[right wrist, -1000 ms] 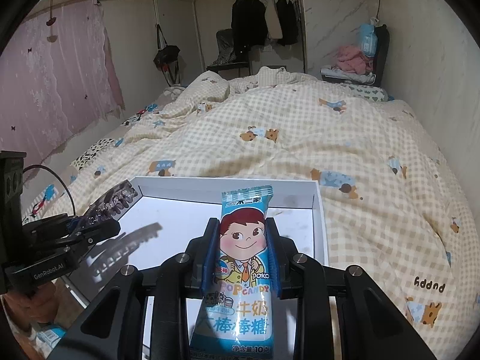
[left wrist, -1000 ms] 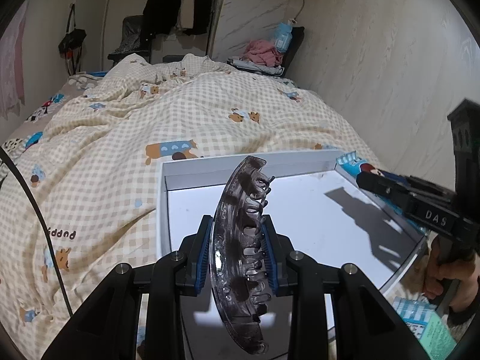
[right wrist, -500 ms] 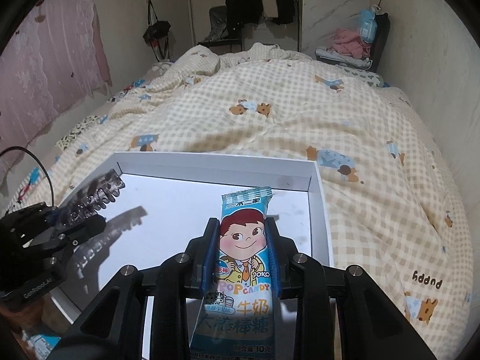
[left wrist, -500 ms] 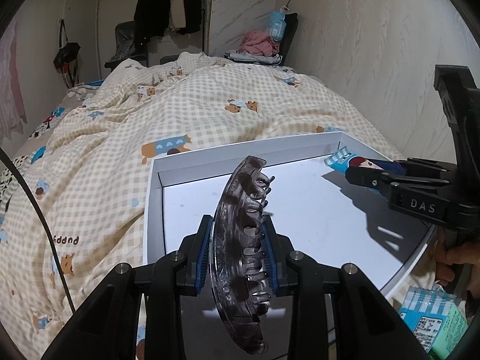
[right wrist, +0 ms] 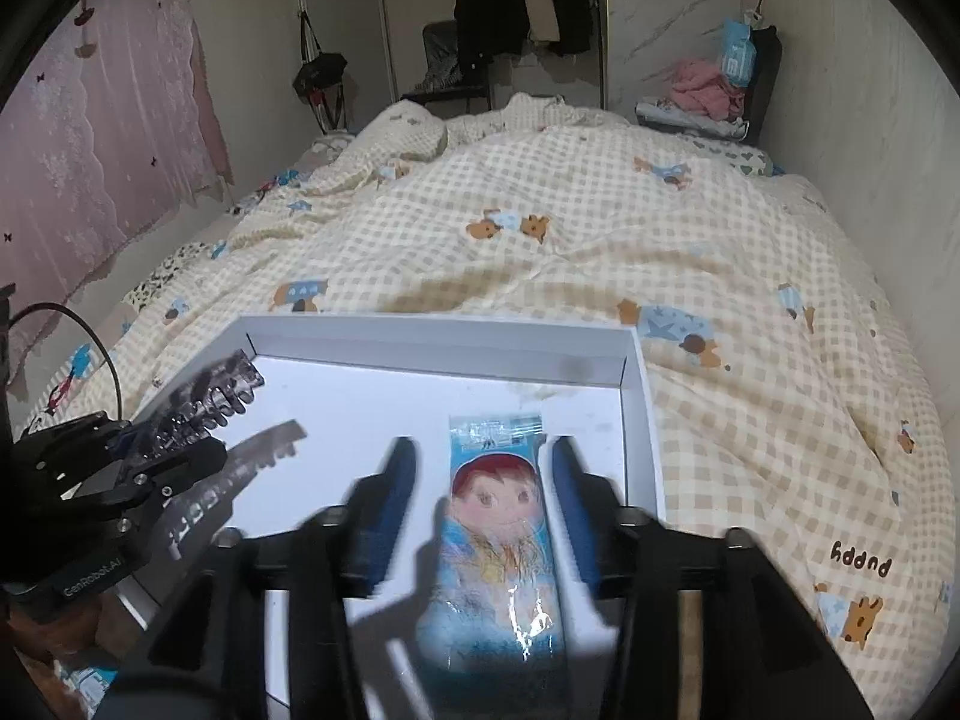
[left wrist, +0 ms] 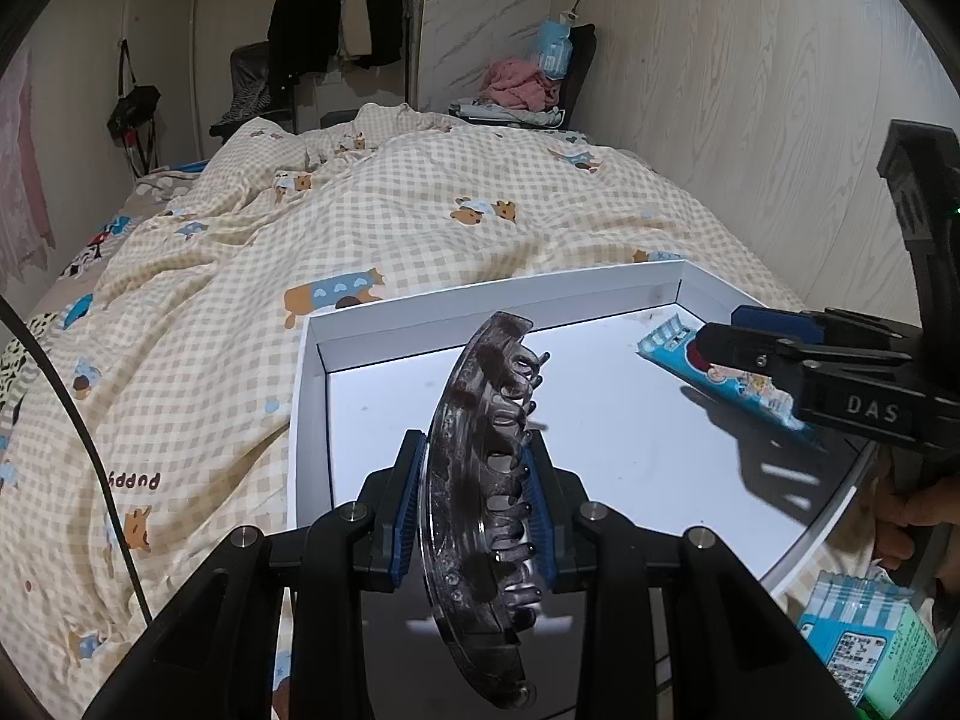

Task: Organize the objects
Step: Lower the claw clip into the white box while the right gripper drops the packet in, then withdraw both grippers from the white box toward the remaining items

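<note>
left gripper [left wrist: 474, 504] clamps a hair claw [left wrist: 483, 480]; right gripper [right wrist: 483, 510] (stamped "das") is opening around the candy packet [right wrist: 498, 540].

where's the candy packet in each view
Left wrist: candy packet at right, in the white box's far right corner, under the right gripper.
Right wrist: candy packet bottom centre, loose between the opening pads.
Shared landmark: the hair clip.

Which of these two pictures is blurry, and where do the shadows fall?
Right wrist view: right gripper and candy packet are motion-smeared as its jaws open. Left wrist view: sharp, hair claw crisp in the left gripper. Both: hard shadows on the white tray floor.
</note>
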Demonstrator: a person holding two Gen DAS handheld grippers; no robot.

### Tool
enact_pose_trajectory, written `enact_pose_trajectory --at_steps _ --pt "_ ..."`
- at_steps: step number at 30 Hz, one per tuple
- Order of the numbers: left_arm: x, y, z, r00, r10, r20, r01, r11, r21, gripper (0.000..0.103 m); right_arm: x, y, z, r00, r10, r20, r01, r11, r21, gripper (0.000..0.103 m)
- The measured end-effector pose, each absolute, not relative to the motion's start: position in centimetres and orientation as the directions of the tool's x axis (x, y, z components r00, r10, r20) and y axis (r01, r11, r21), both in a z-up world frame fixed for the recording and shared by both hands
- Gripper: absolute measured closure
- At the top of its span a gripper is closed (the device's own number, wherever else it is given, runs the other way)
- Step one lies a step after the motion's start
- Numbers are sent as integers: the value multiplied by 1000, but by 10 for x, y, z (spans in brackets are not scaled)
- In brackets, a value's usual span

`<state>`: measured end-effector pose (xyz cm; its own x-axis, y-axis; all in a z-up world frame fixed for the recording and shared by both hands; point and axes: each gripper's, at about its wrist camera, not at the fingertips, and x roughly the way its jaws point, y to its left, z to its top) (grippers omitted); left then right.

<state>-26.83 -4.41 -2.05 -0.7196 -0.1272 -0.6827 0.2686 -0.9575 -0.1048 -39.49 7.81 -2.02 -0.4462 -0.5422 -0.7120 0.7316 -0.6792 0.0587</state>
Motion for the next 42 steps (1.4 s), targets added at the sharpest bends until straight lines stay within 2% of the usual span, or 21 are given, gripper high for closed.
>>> enact_pose_trajectory --at_steps 5,9,11,12,19,22,23,24,25,29,42 --pt "-265 -48 -17 -735 -119 -668 271 -954 -129 68 -394 77 -20 -448 -541 -712 731 -680 56 53" --pt "-263 -50 -15 -743 -110 -660 269 -952 -144 62 -392 77 -18 -458 -546 -702 731 -680 52 52" --pt "-259 -51 -10 -760 -106 -641 264 -952 -156 55 -391 78 -14 -466 -551 -693 733 -678 47 39" --pt "-255 -53 -5 -778 -95 -621 256 -951 -175 54 -389 78 -10 -472 -556 -684 736 -676 42 35" --pt "-226 -69 39 -871 -32 -491 212 -925 -316 51 -370 92 37 -440 -682 -584 791 -602 107 35" --pt "-213 -71 57 -895 -9 -446 179 -923 -340 48 -357 98 53 -415 -726 -548 816 -563 129 34" --pt "-208 -70 64 -903 -7 -429 167 -926 -337 45 -354 99 57 -408 -738 -537 822 -553 136 33" --pt "-204 -69 69 -909 -5 -417 158 -929 -334 43 -350 100 61 -400 -750 -526 827 -543 146 24" --pt "-197 -66 76 -918 -1 -397 143 -934 -328 39 -344 102 66 -388 -771 -506 833 -527 165 21" --pt "-179 -54 96 -934 10 -357 101 -951 -291 28 -327 105 79 -336 -812 -477 854 -477 210 21" --pt "-126 -1 142 -962 -11 -272 44 -992 -116 22 -265 125 108 -285 -860 -423 908 -383 169 21"
